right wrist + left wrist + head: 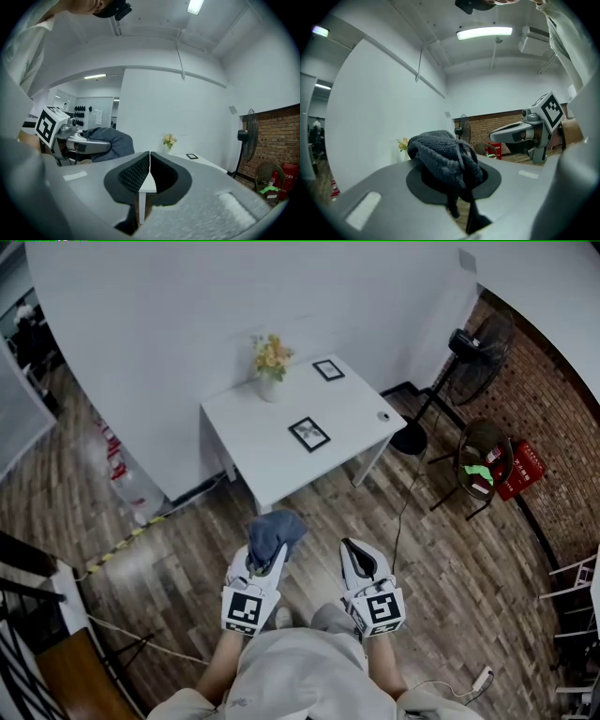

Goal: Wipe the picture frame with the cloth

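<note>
Closest in, the left gripper (267, 557) is clamped on the bunched grey cloth (276, 529); the right gripper (351, 546) has its jaws pressed together, empty. The nearer picture frame (308, 433) lies flat on the white table (253, 451), well ahead. A good wipe likely means stepping close first, then laying the cloth flat on the frame

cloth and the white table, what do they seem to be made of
Cloth: dark grey-blue knitted or terry-like fabric, matte; its ribbed texture and soft drooping folds show. Table: smooth matte white top and legs, probably painted wood or laminate; the look leaves it open.
</note>
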The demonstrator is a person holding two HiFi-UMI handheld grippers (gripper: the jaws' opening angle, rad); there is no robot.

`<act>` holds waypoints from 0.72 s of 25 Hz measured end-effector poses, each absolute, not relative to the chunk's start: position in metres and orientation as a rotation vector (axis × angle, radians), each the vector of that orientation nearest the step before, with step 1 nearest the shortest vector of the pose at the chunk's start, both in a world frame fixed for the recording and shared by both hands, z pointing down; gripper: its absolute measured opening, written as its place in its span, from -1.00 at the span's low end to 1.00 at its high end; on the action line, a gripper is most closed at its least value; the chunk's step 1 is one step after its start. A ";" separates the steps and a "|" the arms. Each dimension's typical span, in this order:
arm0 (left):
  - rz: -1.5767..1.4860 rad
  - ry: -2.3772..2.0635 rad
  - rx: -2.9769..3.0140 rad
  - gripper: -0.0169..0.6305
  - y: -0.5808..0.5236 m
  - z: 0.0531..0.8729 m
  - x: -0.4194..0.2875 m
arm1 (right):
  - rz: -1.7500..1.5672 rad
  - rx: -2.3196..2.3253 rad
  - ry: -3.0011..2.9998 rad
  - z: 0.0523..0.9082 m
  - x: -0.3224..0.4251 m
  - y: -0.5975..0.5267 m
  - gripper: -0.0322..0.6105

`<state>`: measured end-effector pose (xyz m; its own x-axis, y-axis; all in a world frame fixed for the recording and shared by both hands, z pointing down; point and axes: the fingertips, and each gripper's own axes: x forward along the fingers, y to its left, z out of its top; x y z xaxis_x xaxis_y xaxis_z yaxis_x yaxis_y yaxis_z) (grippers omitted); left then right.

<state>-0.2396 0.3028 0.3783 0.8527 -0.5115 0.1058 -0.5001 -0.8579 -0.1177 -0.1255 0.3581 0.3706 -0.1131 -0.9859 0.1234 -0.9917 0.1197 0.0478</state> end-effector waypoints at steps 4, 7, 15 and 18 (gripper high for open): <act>-0.202 0.778 -2.952 -0.68 0.286 0.380 -0.235 | 0.077 2.011 -2.246 0.373 -0.125 0.340 -0.89; -0.194 0.770 -2.959 -0.68 0.273 0.381 -0.228 | 0.079 2.016 -2.241 0.375 -0.119 0.327 -0.89; -0.212 0.784 -2.973 -0.68 0.236 0.388 -0.198 | 0.117 2.012 -2.245 0.382 -0.090 0.291 -0.89; -0.221 0.798 -2.970 -0.68 0.217 0.390 -0.186 | 0.115 2.000 -2.258 0.382 -0.078 0.270 -0.89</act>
<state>-0.1864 0.2173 0.3895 0.8559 -0.5022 0.1230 -0.4939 -0.8645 -0.0931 -0.0777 0.2702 0.3816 -0.1178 -0.9828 0.1419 -0.9922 0.1224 0.0243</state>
